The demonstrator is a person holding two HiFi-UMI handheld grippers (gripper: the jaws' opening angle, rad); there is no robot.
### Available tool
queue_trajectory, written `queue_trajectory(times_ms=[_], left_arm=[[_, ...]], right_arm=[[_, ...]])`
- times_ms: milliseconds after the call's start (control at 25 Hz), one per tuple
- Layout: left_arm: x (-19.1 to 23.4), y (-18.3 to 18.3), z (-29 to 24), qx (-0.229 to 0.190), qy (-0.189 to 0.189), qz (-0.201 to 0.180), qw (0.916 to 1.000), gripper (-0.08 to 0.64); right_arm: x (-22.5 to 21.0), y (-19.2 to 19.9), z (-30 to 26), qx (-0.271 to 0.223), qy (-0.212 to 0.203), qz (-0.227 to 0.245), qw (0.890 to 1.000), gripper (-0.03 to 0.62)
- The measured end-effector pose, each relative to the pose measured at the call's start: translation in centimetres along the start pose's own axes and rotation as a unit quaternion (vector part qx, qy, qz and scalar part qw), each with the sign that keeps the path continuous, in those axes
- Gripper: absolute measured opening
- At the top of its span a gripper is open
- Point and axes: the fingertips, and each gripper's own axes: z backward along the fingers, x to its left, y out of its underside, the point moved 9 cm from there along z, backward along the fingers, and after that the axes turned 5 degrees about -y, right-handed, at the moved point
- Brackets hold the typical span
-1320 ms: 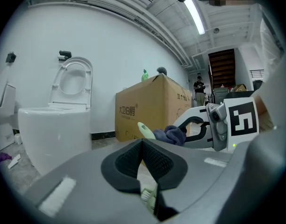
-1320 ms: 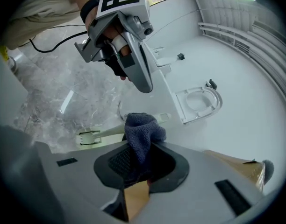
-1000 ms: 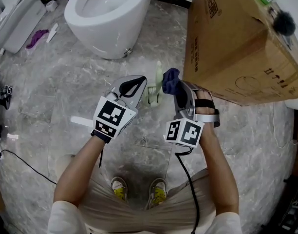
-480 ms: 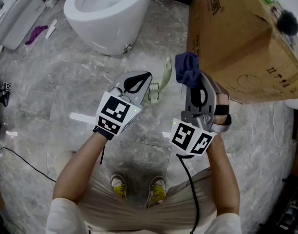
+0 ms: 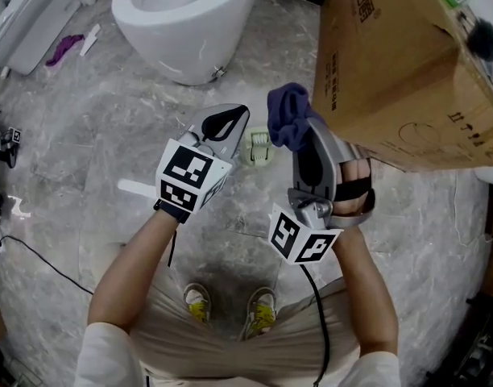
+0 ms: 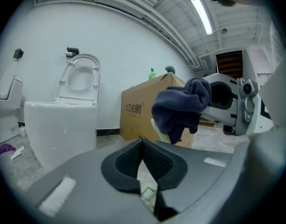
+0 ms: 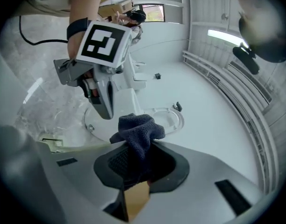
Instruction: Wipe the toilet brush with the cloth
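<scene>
Left gripper [image 6: 144, 168] tight on toilet brush [image 5: 259, 147]; right gripper [image 7: 136, 168] tight on dark blue cloth [image 5: 288, 118]

Toilet [image 5: 182, 22] ahead-left, cardboard box [image 5: 391, 63] right. Cloth [image 5: 287, 118] in right gripper [image 5: 301, 135] sits just right of the toilet brush [image 5: 260, 148] in left gripper [image 5: 227, 126], maybe touching.

cloth [image 5: 288, 118] swung left, closer to toilet brush [image 5: 259, 148]
</scene>
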Motion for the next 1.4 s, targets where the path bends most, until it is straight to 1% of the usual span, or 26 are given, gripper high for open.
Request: queue_trajectory(times_ms=[200, 360, 680, 880, 1040, 1240, 1400], left_arm=[[0.3, -0.1, 0.1, -0.003, -0.003, 0.007, 1.0, -0.002], [0.6, -0.3, 0.5, -0.007, -0.006, 0.009, 0.9999, -0.002], [1.0, -0.4, 1.1, -0.012, -0.01, 0.015, 0.9998, -0.002], [1.2, -0.3, 1.5, -0.01, -0.015, 0.017, 0.9997, -0.002], [1.5, -0.4, 1.8, -0.006, -0.019, 0.013, 0.9997, -0.002], [1.7, 0.0, 2.0, 0.001, -0.025, -0.001, 0.9997, -0.002], [2.2, 0.0, 2.4, 0.002, -0.028, 0.014, 0.9995, -0.002]], right_arm=[[2.6, 0.5, -1.2, 0.015, -0.058, 0.005, 0.998, 0.074], [3.8, 1.3, -1.7, 0.03, -0.087, 0.006, 0.996, 0.074], [6.5, 2.4, -2.5, 0.046, -0.147, -0.012, 0.988, 0.074], [7.6, 2.7, -2.9, 0.047, -0.175, -0.021, 0.983, 0.072], [8.3, 2.4, -3.1, 0.046, -0.194, -0.036, 0.979, 0.074], [9.5, 2.8, -3.9, 0.051, -0.222, -0.048, 0.972, 0.072], [10.4, 2.4, -4.4, 0.045, -0.242, -0.067, 0.967, 0.072]])
